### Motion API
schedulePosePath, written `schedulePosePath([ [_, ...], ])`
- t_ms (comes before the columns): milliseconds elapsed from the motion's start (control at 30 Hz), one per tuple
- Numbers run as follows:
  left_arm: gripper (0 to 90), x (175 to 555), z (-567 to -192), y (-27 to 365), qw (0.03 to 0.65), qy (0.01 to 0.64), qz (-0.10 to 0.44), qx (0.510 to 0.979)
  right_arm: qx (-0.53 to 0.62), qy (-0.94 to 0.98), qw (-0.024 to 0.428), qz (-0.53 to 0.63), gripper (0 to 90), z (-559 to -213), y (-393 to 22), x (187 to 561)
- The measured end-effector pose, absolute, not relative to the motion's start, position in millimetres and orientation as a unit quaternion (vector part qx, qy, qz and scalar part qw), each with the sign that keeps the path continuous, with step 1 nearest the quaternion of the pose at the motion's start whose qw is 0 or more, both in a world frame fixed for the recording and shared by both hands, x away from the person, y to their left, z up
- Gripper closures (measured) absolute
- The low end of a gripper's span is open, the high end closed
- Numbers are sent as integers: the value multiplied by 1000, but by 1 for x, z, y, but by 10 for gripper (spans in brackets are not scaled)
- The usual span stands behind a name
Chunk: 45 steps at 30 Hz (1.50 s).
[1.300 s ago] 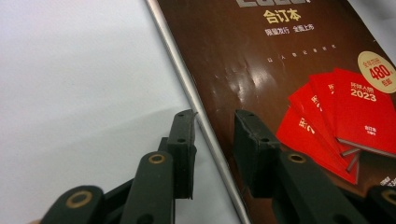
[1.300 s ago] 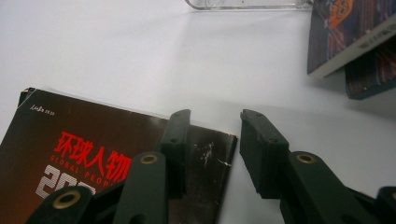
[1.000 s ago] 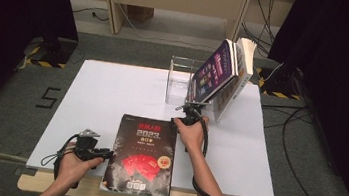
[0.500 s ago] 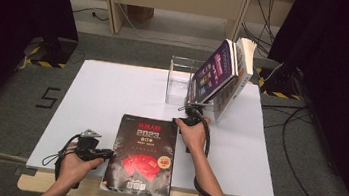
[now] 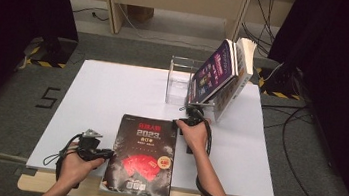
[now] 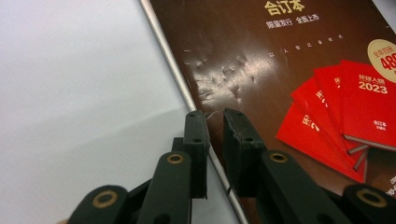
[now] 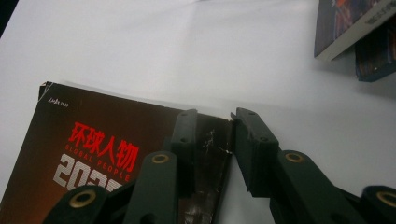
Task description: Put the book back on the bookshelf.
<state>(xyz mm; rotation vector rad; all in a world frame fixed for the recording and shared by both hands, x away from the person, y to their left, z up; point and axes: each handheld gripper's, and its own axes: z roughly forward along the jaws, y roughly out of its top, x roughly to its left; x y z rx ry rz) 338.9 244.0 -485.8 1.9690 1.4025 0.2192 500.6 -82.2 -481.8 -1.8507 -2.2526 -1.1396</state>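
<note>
A thick dark book (image 5: 145,155) with red lettering lies flat at the front of the white table (image 5: 113,90). My left gripper (image 5: 107,154) sits at its left edge near the front. In the left gripper view the jaws (image 6: 215,116) stand narrow and are shut on that edge of the book (image 6: 280,60). My right gripper (image 5: 179,123) is at the far right corner. Its jaws (image 7: 214,116) have just been closing, with the corner of the book (image 7: 93,140) between them and a gap still showing.
A clear acrylic stand (image 5: 177,78) stands at the back right with a purple book (image 5: 213,75) and a thicker one (image 5: 242,61) leaning in it. Those books (image 7: 355,28) lie just beyond my right gripper. A cable (image 5: 211,193) trails off the table's front edge.
</note>
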Motion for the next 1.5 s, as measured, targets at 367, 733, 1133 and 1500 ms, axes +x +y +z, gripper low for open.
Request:
schedulePosePath([
  [367, 791, 338, -486, 243, 348, 539, 88, 762, -602, -716, 30, -352, 787, -480, -85, 500],
  [733, 791, 336, -487, 244, 353, 538, 92, 760, -594, -714, 25, -368, 868, -475, -86, 496],
  [1133, 637, 335, -487, 258, 393, 566, 113, 716, -573, -704, 4, -420, 880, -450, -83, 481],
  [1500, 579, 335, -484, 267, 418, 573, 153, 689, -554, -691, -35, -463, 881, -421, -89, 466],
])
